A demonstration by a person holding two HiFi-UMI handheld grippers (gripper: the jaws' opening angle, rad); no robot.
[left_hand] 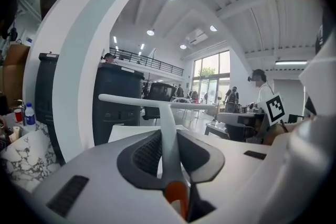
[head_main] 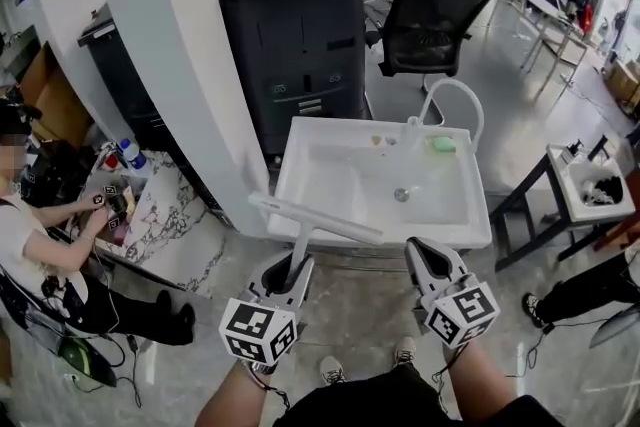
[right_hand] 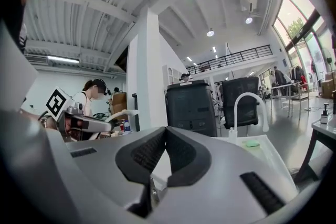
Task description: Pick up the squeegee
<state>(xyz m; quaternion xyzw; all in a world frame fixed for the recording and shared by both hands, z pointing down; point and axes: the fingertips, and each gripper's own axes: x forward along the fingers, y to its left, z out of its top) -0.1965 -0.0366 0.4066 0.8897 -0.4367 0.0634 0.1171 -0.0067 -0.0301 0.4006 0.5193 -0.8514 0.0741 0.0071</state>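
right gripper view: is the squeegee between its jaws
No, the right gripper has its jaws shut on nothing; the squeegee sits in the left gripper.

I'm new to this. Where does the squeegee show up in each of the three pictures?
Head view: lower centre, the squeegee juts from the left gripper toward the sink.
Left gripper view: centre, its handle clamped between the jaws.
Right gripper view: far left, probably the small pale bar.
Shared landmark: the dark cabinet, in all three.

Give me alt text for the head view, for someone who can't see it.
The left gripper holds a white squeegee by its handle in front of a white sink. The right gripper beside it is empty.
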